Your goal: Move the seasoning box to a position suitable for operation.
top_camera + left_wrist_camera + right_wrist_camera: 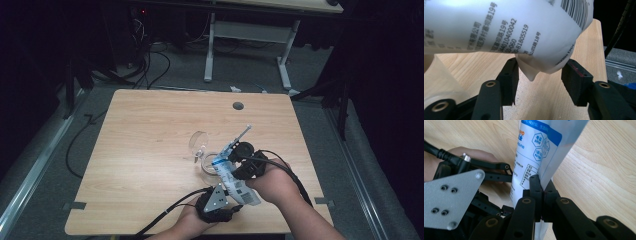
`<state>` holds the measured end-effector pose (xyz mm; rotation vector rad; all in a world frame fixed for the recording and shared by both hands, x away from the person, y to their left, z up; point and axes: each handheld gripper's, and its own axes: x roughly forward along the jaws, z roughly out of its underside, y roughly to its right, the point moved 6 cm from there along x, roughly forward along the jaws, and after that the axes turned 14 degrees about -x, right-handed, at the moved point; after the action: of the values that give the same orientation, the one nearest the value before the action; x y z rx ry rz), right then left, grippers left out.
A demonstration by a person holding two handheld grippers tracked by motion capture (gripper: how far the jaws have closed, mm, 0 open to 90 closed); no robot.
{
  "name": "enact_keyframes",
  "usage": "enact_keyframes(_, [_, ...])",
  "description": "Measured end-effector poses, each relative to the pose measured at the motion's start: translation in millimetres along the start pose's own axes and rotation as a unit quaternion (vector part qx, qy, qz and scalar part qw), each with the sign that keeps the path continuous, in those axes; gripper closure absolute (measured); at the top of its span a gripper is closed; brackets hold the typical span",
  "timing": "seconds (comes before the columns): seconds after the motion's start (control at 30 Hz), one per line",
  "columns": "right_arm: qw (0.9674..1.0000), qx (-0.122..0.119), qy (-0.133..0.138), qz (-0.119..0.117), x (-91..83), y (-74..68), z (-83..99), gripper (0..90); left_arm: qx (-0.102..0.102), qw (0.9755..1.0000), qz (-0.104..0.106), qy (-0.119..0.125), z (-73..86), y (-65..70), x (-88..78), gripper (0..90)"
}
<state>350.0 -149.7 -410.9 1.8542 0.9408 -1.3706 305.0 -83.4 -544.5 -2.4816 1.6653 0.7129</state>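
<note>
Right gripper [543,195] clamped on white-and-blue printed plastic pouch [536,157] (its lower end cut off) — held over wooden table [150,150] near front edge. Left gripper [537,75] jaws apart, flanking pouch's bottom corner — contact unclear.

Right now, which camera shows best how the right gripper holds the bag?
The right gripper view: its jaws pinch the bag edge. The high view shows the bag small between both hands; the left gripper view shows its bottom corner.

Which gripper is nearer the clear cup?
Right. The right gripper sits just right of the clear cup, shut on the pouch; the left gripper is nearer the table's front edge.
</note>
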Motion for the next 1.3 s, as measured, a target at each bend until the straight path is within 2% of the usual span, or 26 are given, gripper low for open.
enact_keyframes(0.13, [1.0000, 0.006, 0.000, 0.002, -1.4, -0.4, 0.5, 89.6, 0.005, 1.0000, 0.002, 0.001, -1.9, 3.9, -1.8, 52.9])
enact_keyframes(0.2, [1.0000, 0.004, 0.002, 0.004, -2.6, 1.1, 1.4, 89.6, 0.000, 1.0000, 0.004, 0.002, -3.6, 3.2, -2.9, 55.3])
enact_keyframes(0.3, [0.9998, 0.019, 0.007, 0.007, -4.8, 2.3, 3.9, 89.5, -0.003, 1.0000, 0.003, 0.002, -6.0, 2.9, -3.2, 56.9])
enact_keyframes(0.43, [0.9997, 0.017, 0.014, 0.009, -6.3, 5.4, 4.8, 89.5, -0.004, 1.0000, 0.000, -0.001, -9.8, 3.0, -2.9, 58.2])
enact_keyframes(0.53, [0.9995, 0.024, 0.019, 0.013, -9.7, 7.3, 4.0, 89.3, -0.013, 0.9999, 0.001, 0.003, -14.7, 3.1, -3.7, 59.1])
enact_keyframes(0.67, [0.9995, 0.016, 0.023, 0.012, -11.4, 7.9, 1.6, 89.1, -0.012, 0.9999, 0.003, 0.003, -15.2, 2.0, -3.5, 59.9])
enact_keyframes(0.73, [0.9995, 0.021, 0.018, 0.017, -9.5, 7.7, 0.9, 89.2, -0.015, 0.9999, 0.004, 0.000, -14.3, 1.4, -2.3, 60.1])
enact_keyframes(0.87, [0.9996, 0.015, 0.008, 0.024, -7.0, 9.9, 0.0, 89.4, -0.014, 0.9999, 0.003, 0.002, -14.5, 1.0, -1.9, 60.5])
enact_keyframes(1.1, [0.9994, 0.018, 0.017, 0.023, -5.8, 13.4, -3.4, 89.4, -0.021, 0.9997, -0.003, 0.007, -15.2, -3.7, -3.7, 60.6])
enact_keyframes(1.17, [0.9994, 0.015, 0.020, 0.026, -5.0, 14.3, -5.0, 89.5, -0.028, 0.9996, -0.001, 0.008, -15.3, -3.7, -5.4, 60.6])
enact_keyframes(1.3, [0.9994, 0.005, 0.022, 0.026, -4.5, 12.6, -9.7, 89.7, -0.027, 0.9996, 0.001, 0.010, -14.5, -1.6, -8.1, 60.0])
